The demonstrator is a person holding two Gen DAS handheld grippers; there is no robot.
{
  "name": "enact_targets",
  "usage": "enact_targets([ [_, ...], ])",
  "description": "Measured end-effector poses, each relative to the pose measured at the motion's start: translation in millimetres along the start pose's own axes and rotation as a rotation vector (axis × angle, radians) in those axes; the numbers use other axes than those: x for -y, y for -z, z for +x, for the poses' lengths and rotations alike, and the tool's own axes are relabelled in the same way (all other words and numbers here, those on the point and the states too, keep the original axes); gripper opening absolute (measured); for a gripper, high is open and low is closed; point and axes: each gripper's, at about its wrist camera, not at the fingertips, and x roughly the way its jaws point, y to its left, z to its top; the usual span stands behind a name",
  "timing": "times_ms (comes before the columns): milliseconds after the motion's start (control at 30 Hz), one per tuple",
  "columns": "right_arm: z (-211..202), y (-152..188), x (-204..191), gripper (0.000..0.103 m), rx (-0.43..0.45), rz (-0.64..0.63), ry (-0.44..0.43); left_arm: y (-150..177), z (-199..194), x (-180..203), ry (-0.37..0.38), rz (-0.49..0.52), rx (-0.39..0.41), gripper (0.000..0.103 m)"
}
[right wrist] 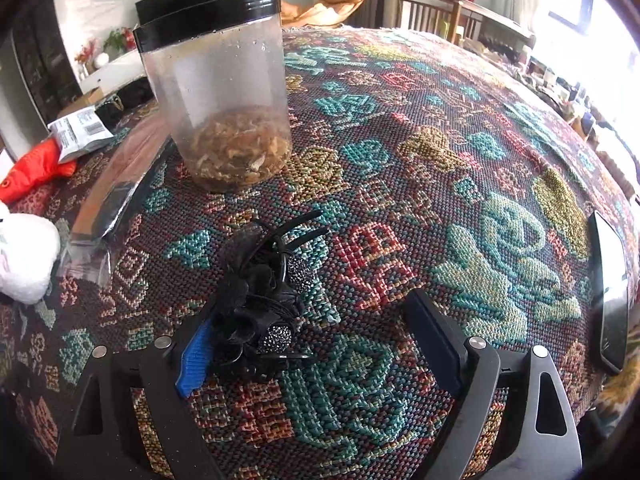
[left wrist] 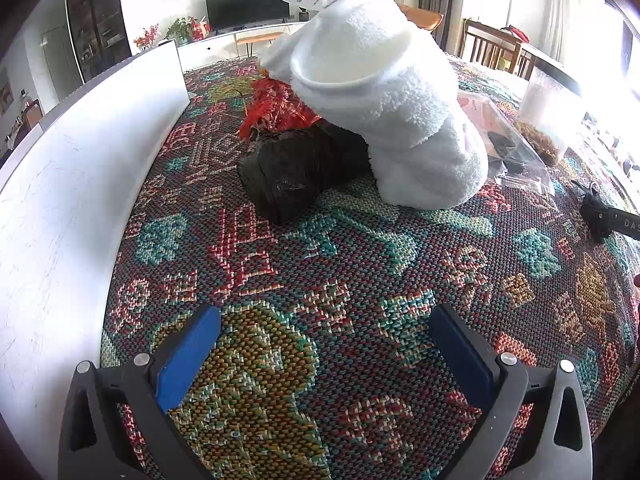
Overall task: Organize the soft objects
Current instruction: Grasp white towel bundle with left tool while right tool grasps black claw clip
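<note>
A white fluffy plush (left wrist: 384,112) leans over a black wrapped bundle (left wrist: 296,168) and a red tasselled piece (left wrist: 276,108) on the patterned woven cloth (left wrist: 320,264). My left gripper (left wrist: 326,320) hovers in front of them, open, with nothing between its blue pads. In the right wrist view a black fabric hair clip with beaded parts (right wrist: 260,300) lies on the cloth, resting against the left blue pad (right wrist: 196,352). My right gripper (right wrist: 316,312) is open wide, its other finger well clear of the clip. A red fish plush (right wrist: 32,172) lies at the far left.
A clear jar with a black lid (right wrist: 224,100) holding dried bits stands behind the clip. A flat plastic bag (right wrist: 116,184) lies to its left, beside the white plush (right wrist: 24,256). A phone (right wrist: 610,292) rests at the right edge. A white panel (left wrist: 80,184) borders the cloth.
</note>
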Motion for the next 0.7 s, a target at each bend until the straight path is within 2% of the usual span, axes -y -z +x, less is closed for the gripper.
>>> enact_targets([
  [200, 0.0, 0.0, 1.5, 0.089, 0.001, 0.001, 0.0, 1.0, -0.3, 0.1, 0.0, 0.0, -0.002, 0.103],
  [300, -0.1, 0.0, 2.0, 0.089, 0.001, 0.001, -0.001, -3.5, -8.2, 1.6, 0.012, -0.025, -0.053, 0.102],
  [333, -0.1, 0.0, 2.2, 0.089, 0.0, 0.001, -0.001, -8.0, -19.1, 3.3, 0.049, -0.026, -0.039, 0.102],
  [400, 0.0, 0.0, 1.4, 0.089, 0.001, 0.001, 0.001, -25.4, -50.9, 6.9, 0.116, -0.017, 0.06, 0.103],
  [467, 0.0, 0.0, 1.5, 0.09, 0.001, 0.001, 0.0, -53.5, -80.1, 9.1, 0.148, -0.004, 0.162, 0.103],
  [533, 0.0, 0.0, 1.7, 0.09, 0.001, 0.001, 0.0, -88.1, -95.1, 10.0, 0.171, -0.001, 0.224, 0.103],
  [600, 0.0, -0.1, 1.5, 0.09, 0.001, 0.001, -0.001, -122.9, -91.3, 12.4, 0.138, 0.013, 0.235, 0.103],
  [700, 0.0, -0.1, 1.4, 0.089, 0.001, 0.001, -0.001, -158.3, -56.4, 14.6, -0.024, 0.028, 0.212, 0.103],
])
